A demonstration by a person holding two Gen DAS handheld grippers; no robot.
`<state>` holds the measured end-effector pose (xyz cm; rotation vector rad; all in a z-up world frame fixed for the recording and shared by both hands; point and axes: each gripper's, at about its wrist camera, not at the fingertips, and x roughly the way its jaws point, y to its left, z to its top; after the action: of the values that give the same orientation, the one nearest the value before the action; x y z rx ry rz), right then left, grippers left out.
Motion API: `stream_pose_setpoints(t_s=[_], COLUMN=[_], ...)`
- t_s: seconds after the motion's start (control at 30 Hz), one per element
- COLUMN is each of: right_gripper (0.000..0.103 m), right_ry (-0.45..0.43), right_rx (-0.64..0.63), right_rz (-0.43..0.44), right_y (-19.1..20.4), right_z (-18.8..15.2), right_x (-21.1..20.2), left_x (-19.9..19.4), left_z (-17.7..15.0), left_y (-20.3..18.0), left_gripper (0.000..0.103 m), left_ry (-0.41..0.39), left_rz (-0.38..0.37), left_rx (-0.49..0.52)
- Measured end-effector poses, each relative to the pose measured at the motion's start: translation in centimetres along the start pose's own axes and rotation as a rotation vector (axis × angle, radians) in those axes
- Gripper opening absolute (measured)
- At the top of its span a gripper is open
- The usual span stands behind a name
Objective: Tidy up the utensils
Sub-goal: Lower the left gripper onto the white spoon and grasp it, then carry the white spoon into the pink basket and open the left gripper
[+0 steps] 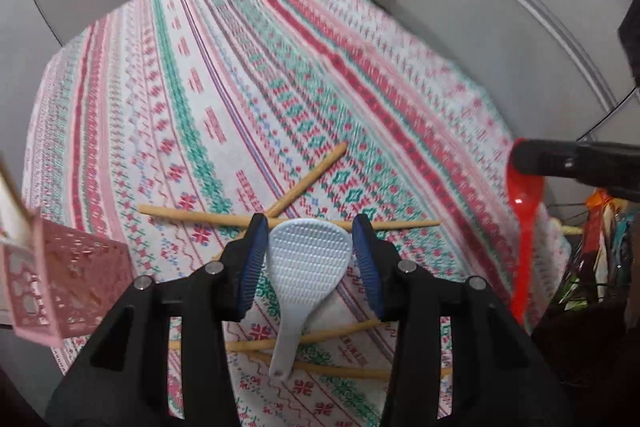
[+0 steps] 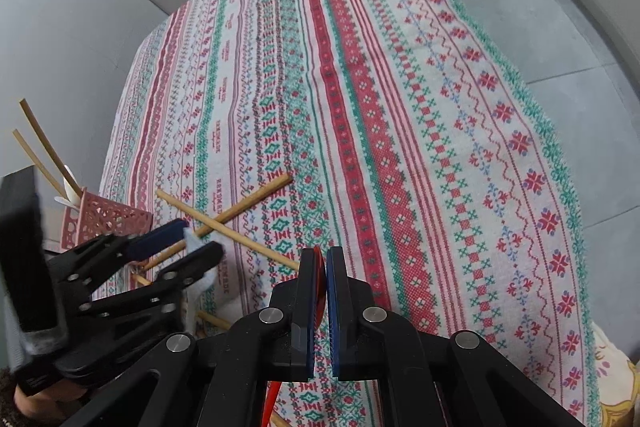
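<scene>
Left claw [image 1: 308,231] pinches the white rice paddle [image 1: 306,267] above chopsticks [image 1: 288,219] scattered on the desk [image 1: 280,67]. Right claw [image 2: 322,255] is clamped on a red spoon [image 1: 524,227]; pink basket [image 1: 68,283] sits nearby.

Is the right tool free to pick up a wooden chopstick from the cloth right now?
Probably not: the right tool is shut on the red plastic spoon, so the wooden chopsticks must wait.

White rice paddle [image 1: 308,259]; red spoon [image 1: 524,223]; pink basket [image 1: 68,279]; red-green patterned tablecloth [image 1: 280,67]
</scene>
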<state>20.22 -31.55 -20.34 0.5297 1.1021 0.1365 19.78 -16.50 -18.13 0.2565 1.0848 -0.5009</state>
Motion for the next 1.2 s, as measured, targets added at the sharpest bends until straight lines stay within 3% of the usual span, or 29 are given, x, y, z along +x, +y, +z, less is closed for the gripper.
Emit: stream_pose_setpoints(t_s=[0.83,1.2], right_gripper=[0.004,0.004], right_ry=[-0.297,-0.39], right_rx=[-0.195,-0.205], right_rz=[-0.034,0.018], right_y=[10.1,14.2], right_z=[1.1,1.9], right_x=[-4.0,-3.8], left_x=[-16.0,-20.3], left_z=[-2.0,-4.0], left_y=[5.9,9.9], left_gripper=[0.045,0.045], left_ry=[-0.393,-0.494], left_rz=[-0.001,0.106], left_rx=[-0.161,-0.248])
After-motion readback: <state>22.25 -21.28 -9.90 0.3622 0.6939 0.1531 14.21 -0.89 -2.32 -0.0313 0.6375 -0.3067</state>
